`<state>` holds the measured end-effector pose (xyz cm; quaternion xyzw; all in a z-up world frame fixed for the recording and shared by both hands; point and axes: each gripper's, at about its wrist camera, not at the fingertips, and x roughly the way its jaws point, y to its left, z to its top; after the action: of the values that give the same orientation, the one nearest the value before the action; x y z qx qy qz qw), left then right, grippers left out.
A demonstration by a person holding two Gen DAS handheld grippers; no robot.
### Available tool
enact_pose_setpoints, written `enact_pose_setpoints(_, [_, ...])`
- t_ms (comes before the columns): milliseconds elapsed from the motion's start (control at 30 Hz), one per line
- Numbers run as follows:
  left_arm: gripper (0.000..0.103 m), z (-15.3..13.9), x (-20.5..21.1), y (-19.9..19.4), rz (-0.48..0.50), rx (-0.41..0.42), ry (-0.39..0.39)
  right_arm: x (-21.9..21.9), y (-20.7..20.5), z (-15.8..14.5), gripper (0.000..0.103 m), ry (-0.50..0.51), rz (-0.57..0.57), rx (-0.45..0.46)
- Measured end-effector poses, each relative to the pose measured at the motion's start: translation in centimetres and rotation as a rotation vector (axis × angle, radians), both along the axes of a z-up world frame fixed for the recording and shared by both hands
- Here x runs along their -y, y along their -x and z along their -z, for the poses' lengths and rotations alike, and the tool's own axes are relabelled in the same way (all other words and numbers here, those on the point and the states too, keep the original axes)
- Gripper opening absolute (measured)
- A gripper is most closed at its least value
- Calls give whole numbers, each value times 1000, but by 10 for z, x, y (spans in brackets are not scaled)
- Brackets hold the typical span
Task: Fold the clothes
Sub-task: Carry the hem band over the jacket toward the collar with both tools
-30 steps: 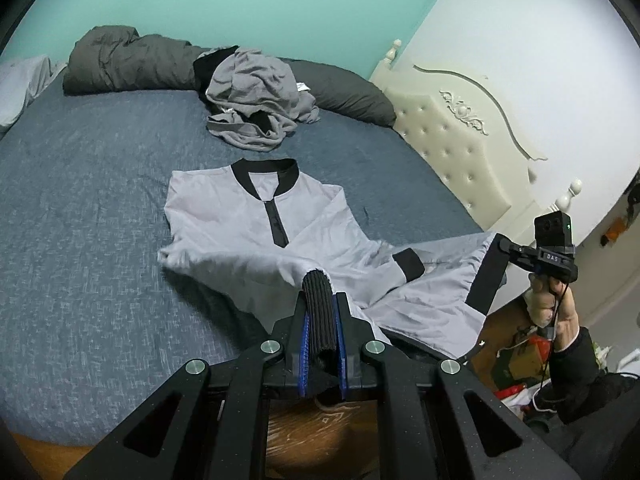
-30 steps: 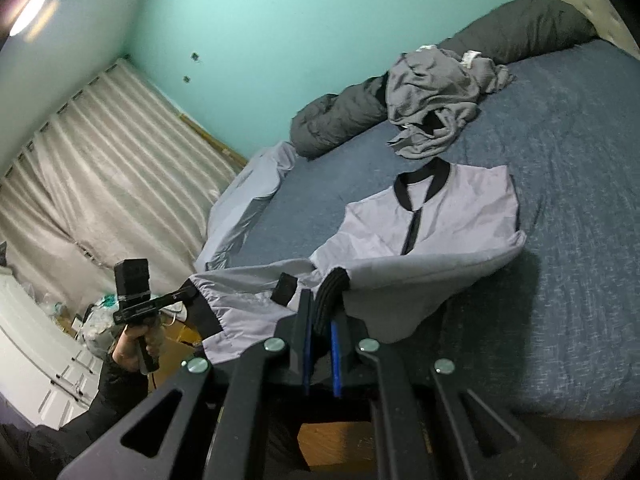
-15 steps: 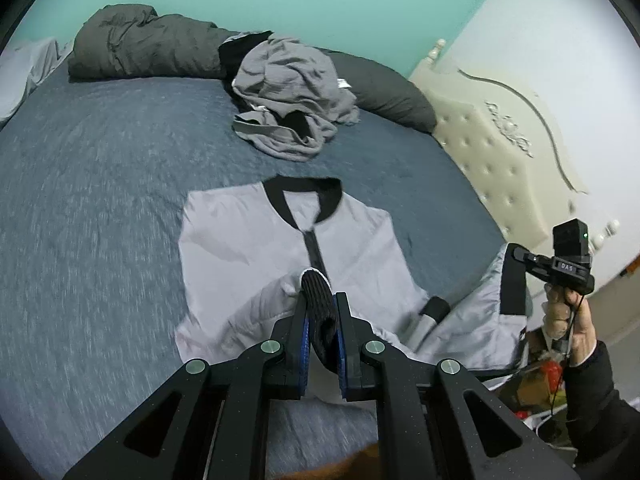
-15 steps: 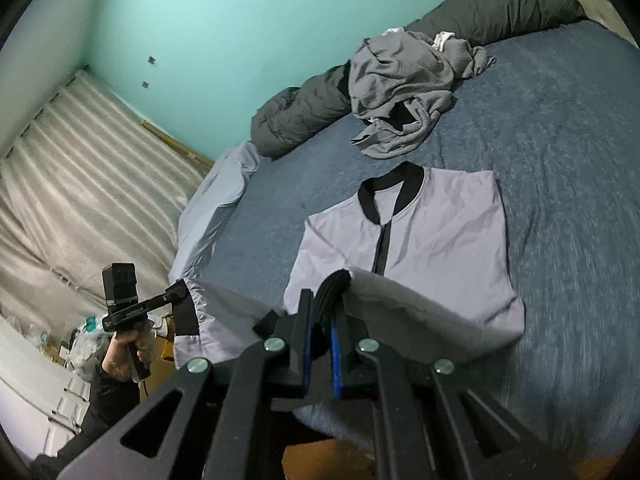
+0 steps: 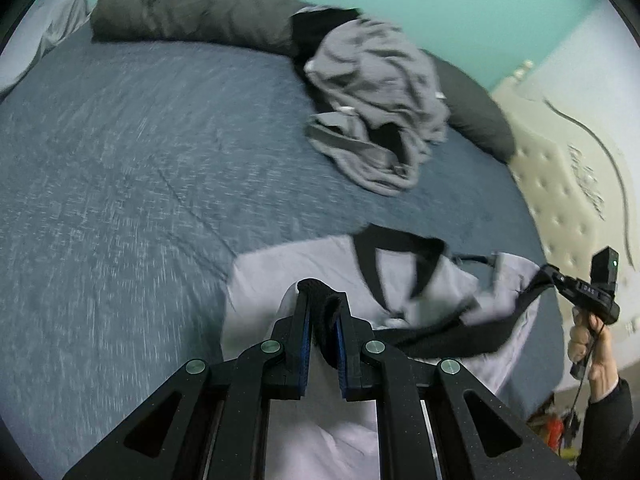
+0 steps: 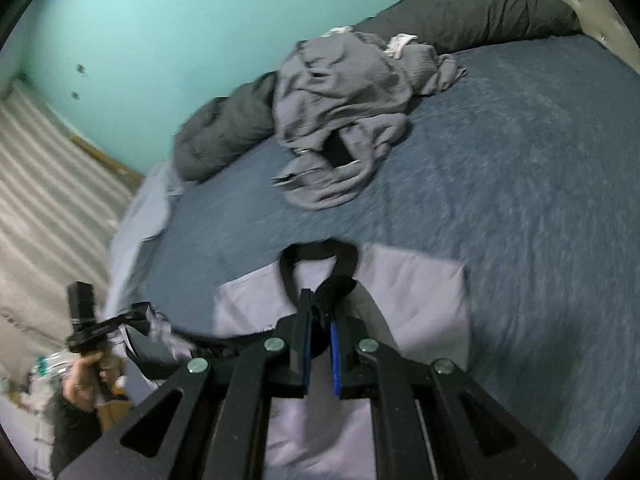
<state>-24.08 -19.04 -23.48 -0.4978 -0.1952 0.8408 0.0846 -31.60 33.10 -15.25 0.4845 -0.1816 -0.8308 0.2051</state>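
1. While both views are smeared by motion blur, we can see that our left gripper (image 5: 322, 312) is clamped on the black hem band (image 5: 440, 338) of a pale lilac shirt (image 5: 272, 280), a fold of black ribbed cloth pinched between its blue-lined fingers (image 5: 303, 336)
2. Our right gripper (image 6: 320, 320) is likewise closed on black ribbed cloth of the same shirt (image 6: 416, 296), and in the left wrist view it shows at the far right edge, held in a hand (image 5: 588, 344) with a dark sleeve
3. The black band runs slack from one gripper across to the other, lifted over the shirt's body
4. The shirt lies on the near part of the bed (image 5: 120, 184), which has a blue-grey mottled cover; its black collar (image 5: 400, 240) and short black placket point towards the far side, and the chest is flat against the cover
5. Beyond the collar, apart from the shirt, sits a crumpled heap of grey clothes (image 5: 376, 108), resting against a long dark grey duvet (image 5: 192, 8) bunched along the far edge under a turquoise wall (image 6: 200, 20)
6. A cream tufted headboard (image 5: 560, 184) stands at the right, and striped curtains (image 6: 44, 200) hang at the left
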Motion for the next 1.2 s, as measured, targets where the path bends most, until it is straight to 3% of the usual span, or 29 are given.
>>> enact_pose_setpoints(133, [18, 34, 13, 48, -47, 41, 3, 2, 49, 40, 11, -31, 57, 64])
enact_pose_setpoints(267, [38, 76, 20, 70, -86, 70, -5, 7, 83, 93, 15, -90, 96, 119])
enact_pose_setpoints(300, [52, 81, 21, 70, -92, 62, -6, 8, 86, 102, 17, -102, 101, 120])
enact_pose_setpoints(333, [54, 87, 22, 70, -98, 53, -7, 7, 88, 108, 22, -107, 105, 115])
enact_pose_setpoints(433, [61, 89, 26, 64, -104, 4, -24, -3, 90, 121, 58, -111, 136, 96])
enact_pose_setpoints(467, [62, 88, 28, 62, -106, -11, -23, -10, 90, 123, 60, -102, 159, 88])
enact_pose_setpoints(600, [64, 88, 31, 53, -82, -40, -13, -27, 81, 124, 60, -87, 157, 55])
enact_pose_setpoints(767, [64, 97, 26, 45, -32, -34, 8, -21, 58, 137, 60, -140, 20, 10])
enact_pose_setpoints(933, [64, 107, 20, 49, 2, -15, 23, -1, 55, 154, 60, -204, -47, -2])
enact_pose_setpoints(1033, [53, 110, 15, 50, 21, -13, 52, 11, 59, 163, 60, -222, -71, -4])
enact_pose_setpoints(1100, [45, 112, 13, 51, 32, -15, 78, 18, 61, 169, 55, -267, -83, -12])
enact_pose_setpoints(1133, [37, 112, 13, 50, 35, -17, 93, 21, 61, 171, 44, -289, -82, -20])
enact_pose_setpoints(1167, [36, 112, 13, 49, 38, -19, 107, 23, 60, 173, 35, -308, -78, -33])
enact_pose_setpoints(1200, [33, 112, 14, 48, 38, -26, 108, 23, 58, 173, 31, -313, -75, -47])
